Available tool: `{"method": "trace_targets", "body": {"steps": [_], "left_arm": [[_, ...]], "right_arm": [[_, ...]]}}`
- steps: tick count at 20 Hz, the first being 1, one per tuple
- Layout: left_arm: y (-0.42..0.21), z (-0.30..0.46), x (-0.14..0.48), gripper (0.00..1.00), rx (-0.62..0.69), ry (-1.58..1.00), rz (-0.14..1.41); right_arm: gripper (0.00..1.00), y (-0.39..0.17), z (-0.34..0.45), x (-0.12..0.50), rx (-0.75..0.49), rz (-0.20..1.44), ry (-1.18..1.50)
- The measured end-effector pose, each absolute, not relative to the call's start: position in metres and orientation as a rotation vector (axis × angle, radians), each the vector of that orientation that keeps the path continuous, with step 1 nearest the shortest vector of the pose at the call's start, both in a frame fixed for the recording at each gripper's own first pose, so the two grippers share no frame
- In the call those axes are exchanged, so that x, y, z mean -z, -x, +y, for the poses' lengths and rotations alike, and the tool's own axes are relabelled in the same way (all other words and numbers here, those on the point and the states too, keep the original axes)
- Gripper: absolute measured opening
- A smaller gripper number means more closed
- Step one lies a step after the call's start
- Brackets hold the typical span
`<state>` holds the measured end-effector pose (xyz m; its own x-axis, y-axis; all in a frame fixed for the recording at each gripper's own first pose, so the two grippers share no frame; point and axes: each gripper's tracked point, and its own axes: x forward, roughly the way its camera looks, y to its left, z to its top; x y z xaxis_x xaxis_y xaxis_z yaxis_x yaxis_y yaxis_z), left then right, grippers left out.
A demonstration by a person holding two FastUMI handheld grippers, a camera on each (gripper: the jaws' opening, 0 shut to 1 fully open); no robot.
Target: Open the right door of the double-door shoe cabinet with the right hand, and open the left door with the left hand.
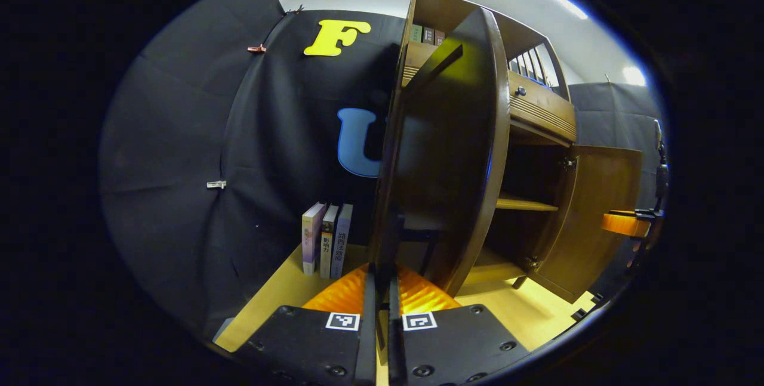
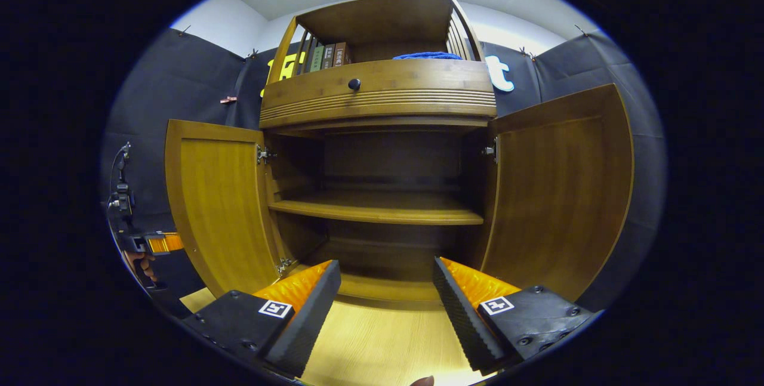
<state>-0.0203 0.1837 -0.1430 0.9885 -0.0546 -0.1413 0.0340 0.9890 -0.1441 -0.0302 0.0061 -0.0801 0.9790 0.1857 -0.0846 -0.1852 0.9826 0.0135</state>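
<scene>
Left gripper [image 1: 382, 290]: fingers drawn nearly together, only a thin slit between them, and straight ahead of the tips stands the free edge of the left door [image 1: 447, 153], seen almost end-on. Whether the pads actually pinch that edge or sit just short of it I cannot tell; the contact spot is dark. Just left of the fingers, a short row of upright books [image 1: 326, 240] on the pale floor, against the black cloth. Beyond the door edge and to the right, the cabinet's inner shelf [image 1: 525, 204], and farther right the right door [image 1: 597, 213] swung wide. Right gripper [image 2: 387, 290]: fingers spread wide apart, nothing between them, hanging over bare floor in front of the shoe cabinet [image 2: 382, 96]. Ahead of it the cabinet interior lies open, with its shelf across the middle. The left door stands off to its left and the right door to its right, both well swung out. Far left, the other gripper and the hand holding it. Judgement: both doors look open, so the opening step is at its finish; the next move likely needs only the left fingers eased clear of the door edge without nudging it back.
</scene>
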Motion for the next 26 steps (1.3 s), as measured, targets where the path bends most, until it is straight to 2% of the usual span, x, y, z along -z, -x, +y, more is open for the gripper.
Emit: {"method": "trace_targets", "body": {"steps": [6, 7, 8, 9, 10, 13, 14, 15, 19, 20, 24, 25, 26], "left_arm": [[0.029, 0.184, 0.142, 0.13, 0.002, 0.101, 0.152], [0.032, 0.184, 0.141, 0.15, -0.009, 0.090, 0.151], [0.037, 0.186, 0.141, 0.16, -0.021, 0.083, 0.150], [0.042, 0.187, 0.139, 0.20, -0.033, 0.080, 0.149], [0.048, 0.188, 0.137, 0.22, -0.042, 0.079, 0.146], [0.067, 0.185, 0.132, 0.33, -0.052, 0.072, 0.138], [0.073, 0.180, 0.131, 0.36, -0.041, 0.075, 0.135], [0.078, 0.174, 0.129, 0.43, -0.026, 0.079, 0.132], [0.089, 0.160, 0.116, 0.95, -0.022, 0.072, 0.085], [0.090, 0.155, 0.114, 0.98, -0.022, 0.067, 0.078], [0.086, 0.134, 0.102, 0.95, -0.018, 0.077, 0.069], [0.085, 0.128, 0.098, 0.95, -0.010, 0.074, 0.062], [0.082, 0.122, 0.096, 0.95, -0.006, 0.066, 0.058]], "right_arm": [[0.98, 0.033, 0.002, 0.080, -0.177, 0.080, -0.002], [0.94, 0.033, 0.001, 0.079, -0.173, 0.078, -0.002], [0.98, 0.032, 0.001, 0.079, -0.168, 0.074, -0.002], [0.98, 0.031, 0.000, 0.078, -0.167, 0.073, -0.003], [0.94, 0.029, 0.001, 0.078, -0.168, 0.071, -0.005], [0.94, 0.024, 0.005, 0.078, -0.177, 0.069, -0.004], [1.00, 0.023, 0.007, 0.078, -0.180, 0.069, -0.006], [1.00, 0.021, 0.009, 0.076, -0.182, 0.066, -0.009], [0.98, 0.020, 0.011, 0.073, -0.186, 0.055, -0.012], [0.98, 0.021, 0.010, 0.073, -0.186, 0.052, -0.012], [0.98, 0.022, 0.005, 0.067, -0.171, 0.039, -0.021], [0.94, 0.022, 0.005, 0.065, -0.169, 0.036, -0.023], [0.94, 0.022, 0.005, 0.064, -0.168, 0.035, -0.023]]}}
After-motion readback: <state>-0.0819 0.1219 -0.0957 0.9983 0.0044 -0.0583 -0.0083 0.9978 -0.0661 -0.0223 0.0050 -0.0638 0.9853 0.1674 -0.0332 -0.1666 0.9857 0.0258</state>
